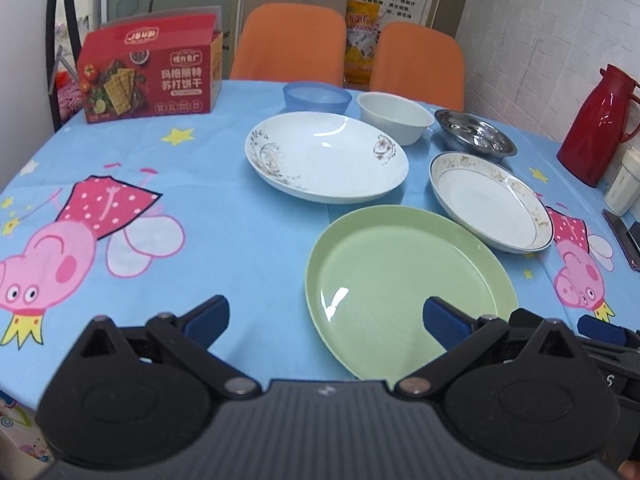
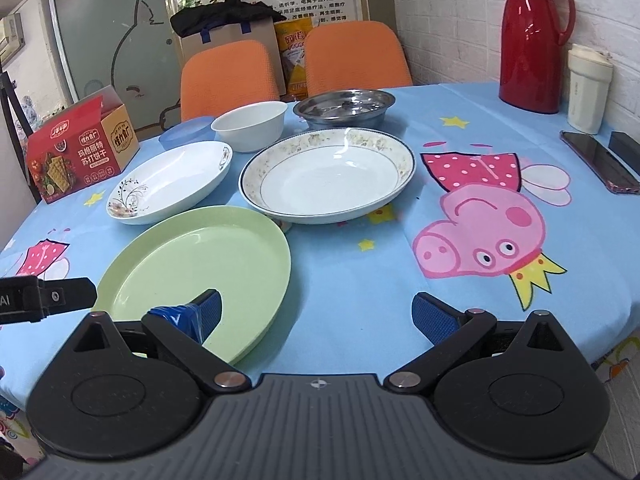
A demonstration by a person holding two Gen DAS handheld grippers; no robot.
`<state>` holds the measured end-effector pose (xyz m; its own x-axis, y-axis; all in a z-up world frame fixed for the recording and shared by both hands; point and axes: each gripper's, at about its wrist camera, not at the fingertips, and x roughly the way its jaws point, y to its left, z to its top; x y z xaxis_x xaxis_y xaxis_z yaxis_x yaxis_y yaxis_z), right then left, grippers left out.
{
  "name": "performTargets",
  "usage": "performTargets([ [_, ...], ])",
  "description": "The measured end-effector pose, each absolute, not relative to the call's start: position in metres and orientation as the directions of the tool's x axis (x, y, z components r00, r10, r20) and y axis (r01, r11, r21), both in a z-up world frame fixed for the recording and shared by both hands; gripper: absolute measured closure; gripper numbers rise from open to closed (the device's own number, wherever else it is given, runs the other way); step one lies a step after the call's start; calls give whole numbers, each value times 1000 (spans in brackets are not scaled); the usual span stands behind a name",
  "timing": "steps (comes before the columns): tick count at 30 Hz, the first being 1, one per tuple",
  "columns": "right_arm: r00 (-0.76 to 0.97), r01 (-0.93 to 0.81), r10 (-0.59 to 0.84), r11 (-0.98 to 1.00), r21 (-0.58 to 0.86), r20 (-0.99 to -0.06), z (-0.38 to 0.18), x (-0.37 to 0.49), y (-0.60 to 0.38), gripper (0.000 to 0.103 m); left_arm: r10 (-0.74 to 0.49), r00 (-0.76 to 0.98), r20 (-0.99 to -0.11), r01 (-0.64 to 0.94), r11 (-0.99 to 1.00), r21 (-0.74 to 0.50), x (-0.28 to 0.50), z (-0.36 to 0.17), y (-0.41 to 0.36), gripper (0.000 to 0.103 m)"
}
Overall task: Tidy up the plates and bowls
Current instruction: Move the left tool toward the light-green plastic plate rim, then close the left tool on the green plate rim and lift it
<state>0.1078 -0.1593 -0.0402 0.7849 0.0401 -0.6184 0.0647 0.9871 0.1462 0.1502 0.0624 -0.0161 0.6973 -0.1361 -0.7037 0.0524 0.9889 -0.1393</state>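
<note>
Left gripper (image 1: 326, 320) and right gripper (image 2: 316, 314) both hang released and empty above the near table edge. Directly ahead lies the green plate (image 1: 408, 292), probably light, rigid plastic; its raised rim offers the hold. Beyond it, likely ceramic, slippery, fragile: the floral plate (image 1: 326, 156) and gold-rimmed plate (image 2: 328, 176).

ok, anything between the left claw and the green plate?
Nothing visible. The left claw is open, with the green plate directly ahead, its near rim between the fingers. Only bare tablecloth lies to its left.
</note>
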Motion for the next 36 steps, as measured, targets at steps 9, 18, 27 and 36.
performTargets([
  [9,723,-21,57,998,61,-688,-53,140,-139,14,-109,649,-753,74,994,-79,187,-25,54,0],
  [18,698,-70,82,997,45,-711,-59,152,-129,13,-90,613,-785,101,994,-36,205,-40,44,0],
  [27,755,-115,112,993,37,-646,-66,149,-131,12,-99,584,-806,112,993,-40,214,-53,37,0],
  [36,751,-171,161,984,47,-640,-67,150,-122,12,-94,588,-803,102,994,-41,215,-53,35,0],
])
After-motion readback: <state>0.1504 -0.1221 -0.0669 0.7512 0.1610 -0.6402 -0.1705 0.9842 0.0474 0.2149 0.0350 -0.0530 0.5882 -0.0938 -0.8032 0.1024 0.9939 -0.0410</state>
